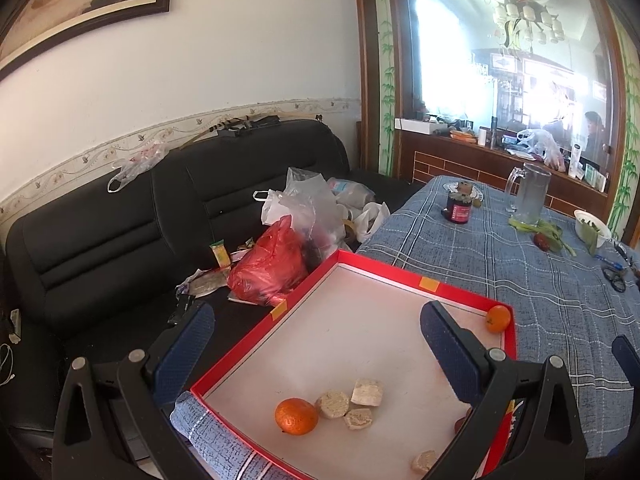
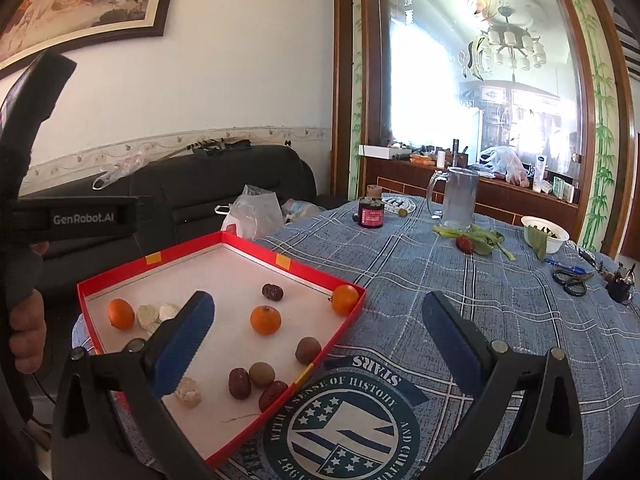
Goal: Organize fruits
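While both grippers, left gripper (image 1: pixel 316 348) and right gripper (image 2: pixel 316 336), hang with jaws released and empty, fruits lie scattered unsorted in the red tray (image 2: pixel 216 240); one red fruit (image 2: pixel 464 243) waits outside it on the bench (image 2: pixel 500 300).

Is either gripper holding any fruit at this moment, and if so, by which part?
Nothing is held. The left gripper and the right gripper are both open with nothing between their fingers; the oranges lie loose in the red tray.

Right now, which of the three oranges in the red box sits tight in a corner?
The orange in the box's far right corner, touching the rim. The other two oranges lie out on the white floor, one mid-box, one beside the pale chunks.
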Action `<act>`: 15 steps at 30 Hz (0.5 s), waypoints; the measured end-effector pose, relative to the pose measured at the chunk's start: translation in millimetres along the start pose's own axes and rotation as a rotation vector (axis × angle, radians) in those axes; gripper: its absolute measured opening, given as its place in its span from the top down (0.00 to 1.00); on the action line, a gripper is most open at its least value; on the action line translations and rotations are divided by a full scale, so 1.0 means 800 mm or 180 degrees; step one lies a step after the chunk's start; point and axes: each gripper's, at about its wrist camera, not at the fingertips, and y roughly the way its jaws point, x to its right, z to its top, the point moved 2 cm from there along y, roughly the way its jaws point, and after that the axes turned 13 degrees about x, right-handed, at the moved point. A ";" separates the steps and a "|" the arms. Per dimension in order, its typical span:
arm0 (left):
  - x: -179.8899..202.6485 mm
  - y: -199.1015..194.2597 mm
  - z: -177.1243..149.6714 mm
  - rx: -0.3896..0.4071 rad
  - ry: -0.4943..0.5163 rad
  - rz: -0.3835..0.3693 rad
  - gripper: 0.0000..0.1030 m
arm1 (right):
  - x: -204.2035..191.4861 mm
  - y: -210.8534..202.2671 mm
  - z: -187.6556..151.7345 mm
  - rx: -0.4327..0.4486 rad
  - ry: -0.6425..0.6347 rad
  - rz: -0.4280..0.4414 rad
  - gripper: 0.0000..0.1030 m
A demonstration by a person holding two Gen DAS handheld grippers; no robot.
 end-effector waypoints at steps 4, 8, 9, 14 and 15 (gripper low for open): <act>-0.004 0.003 -0.003 -0.0046 -0.0022 -0.0016 0.00 | 0.000 0.004 -0.003 -0.0065 -0.0015 -0.0007 0.00; -0.009 0.003 -0.004 -0.0050 -0.0070 -0.0008 0.00 | -0.004 0.005 -0.005 -0.0081 -0.0062 -0.0018 0.00; -0.010 0.003 -0.004 -0.0054 -0.0072 0.0001 0.00 | -0.004 0.006 -0.005 -0.0082 -0.0069 -0.0018 0.00; -0.010 0.003 -0.006 -0.0044 -0.0039 -0.0010 0.00 | -0.006 0.007 -0.006 -0.0097 -0.0095 -0.0015 0.00; -0.009 0.003 -0.007 -0.0046 -0.0030 -0.0015 0.00 | -0.006 0.006 -0.006 -0.0098 -0.0100 -0.0015 0.00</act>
